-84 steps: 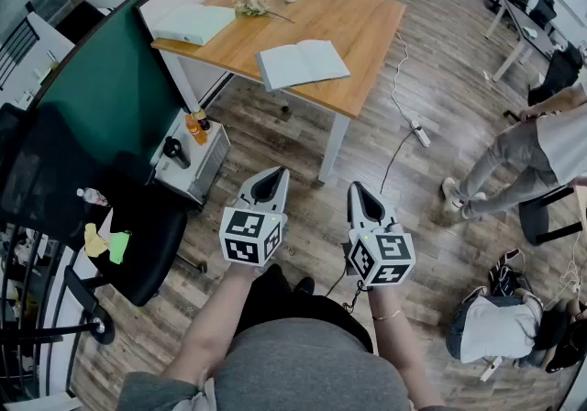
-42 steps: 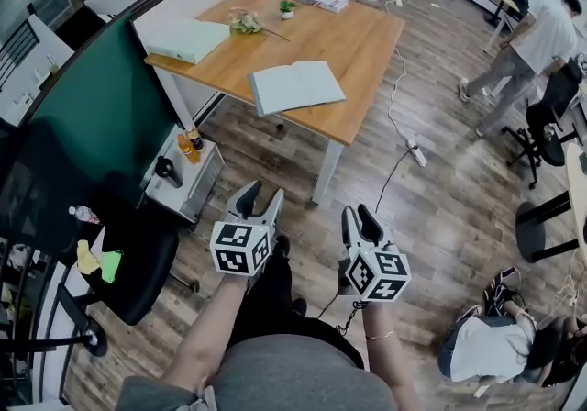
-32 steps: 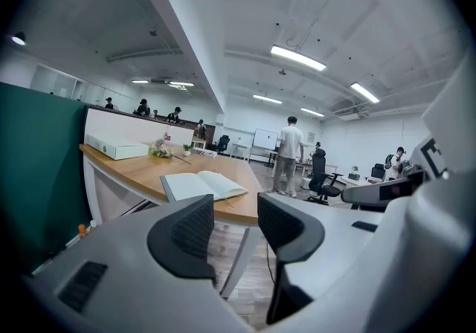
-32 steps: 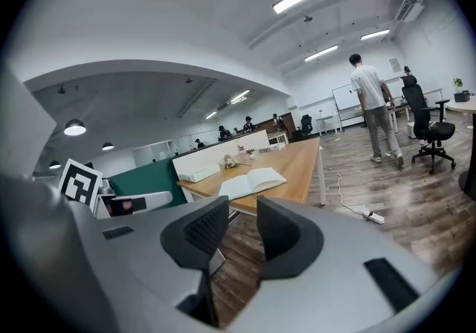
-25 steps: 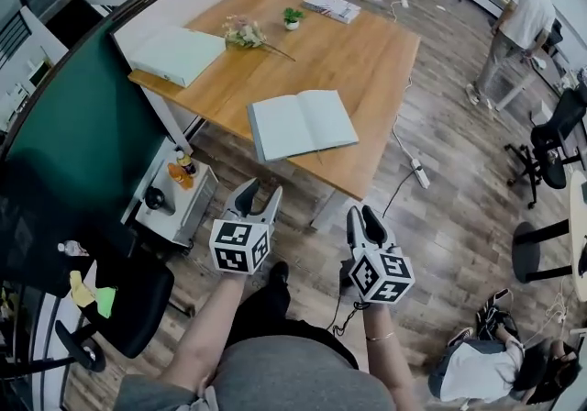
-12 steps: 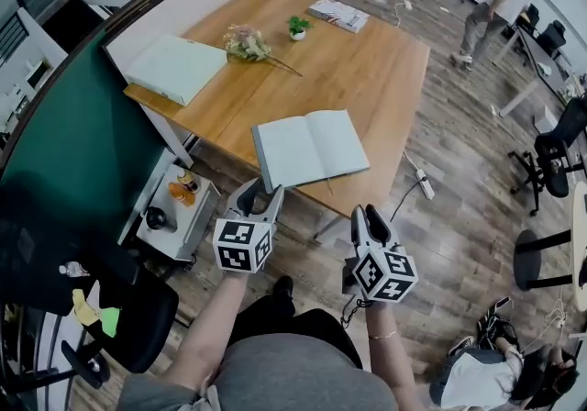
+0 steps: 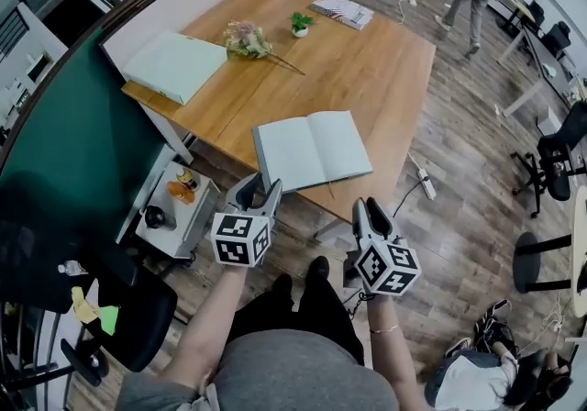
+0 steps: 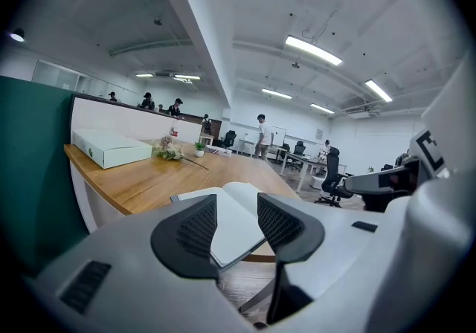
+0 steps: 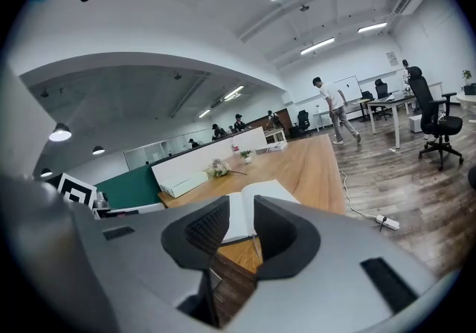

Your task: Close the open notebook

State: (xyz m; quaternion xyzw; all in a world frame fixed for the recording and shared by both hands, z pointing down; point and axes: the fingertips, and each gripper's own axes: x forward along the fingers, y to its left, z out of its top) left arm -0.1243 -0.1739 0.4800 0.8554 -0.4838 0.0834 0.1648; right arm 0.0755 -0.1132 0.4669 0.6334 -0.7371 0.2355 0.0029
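Observation:
The open notebook (image 7: 312,150) lies flat with pale pages up near the front edge of the wooden table (image 7: 385,70). My left gripper (image 7: 258,191) hovers just short of the table's near edge, below the notebook's left page, open and holding nothing. My right gripper (image 7: 370,213) hangs off the table's front right, its jaws a narrow gap apart and also empty. In the left gripper view the notebook (image 8: 239,193) shows over and between the jaws of the left gripper (image 8: 236,214). In the right gripper view the notebook (image 9: 262,193) sits beyond the right gripper (image 9: 241,221).
On the table stand a pale green box (image 7: 176,64), a flower bunch (image 7: 243,36), a small potted plant (image 7: 300,24) and a magazine (image 7: 341,9). A green partition (image 7: 73,152), a low cabinet (image 7: 174,209) and a black chair (image 7: 128,308) are at left. A power strip (image 7: 426,183) lies on the floor.
The table and notebook have come much nearer as the person walked up; both grippers now reach the table's front edge. A person in the background has walked farther away.

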